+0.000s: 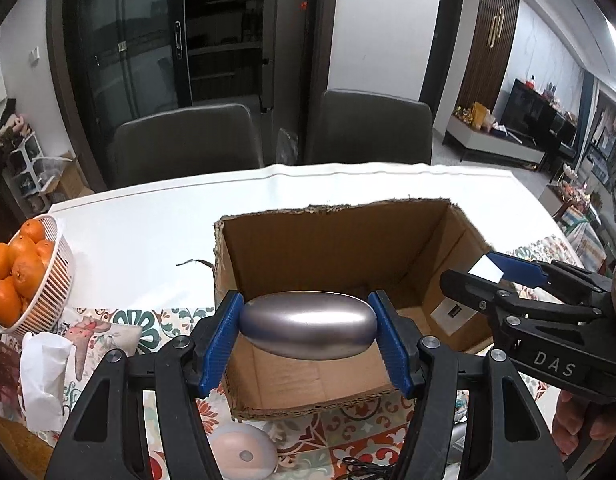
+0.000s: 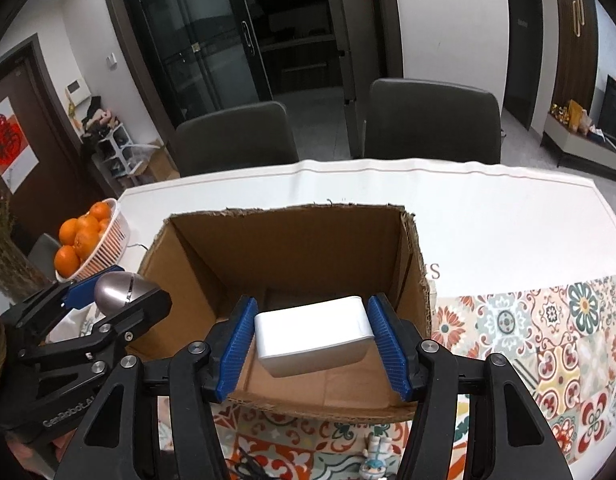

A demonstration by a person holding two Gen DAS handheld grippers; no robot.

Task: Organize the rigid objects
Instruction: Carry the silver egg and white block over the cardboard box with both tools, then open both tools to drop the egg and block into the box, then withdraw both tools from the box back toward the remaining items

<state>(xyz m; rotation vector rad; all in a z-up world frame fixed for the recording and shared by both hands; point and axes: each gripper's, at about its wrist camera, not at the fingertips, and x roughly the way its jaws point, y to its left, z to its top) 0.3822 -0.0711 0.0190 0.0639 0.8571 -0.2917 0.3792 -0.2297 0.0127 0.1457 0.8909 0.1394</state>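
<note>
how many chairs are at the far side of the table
2: one dark chair behind the table's far edge on the left, the other chair beside it on the right. Others may be out of view.

Even indoor light, sharp focus, glare on white tablecloth [image 1: 156, 216], fisheye-bent dark corners.

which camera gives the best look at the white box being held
The right wrist view: the white box sits centred between the right gripper fingers, whole. The left wrist view shows only a white corner.
</note>
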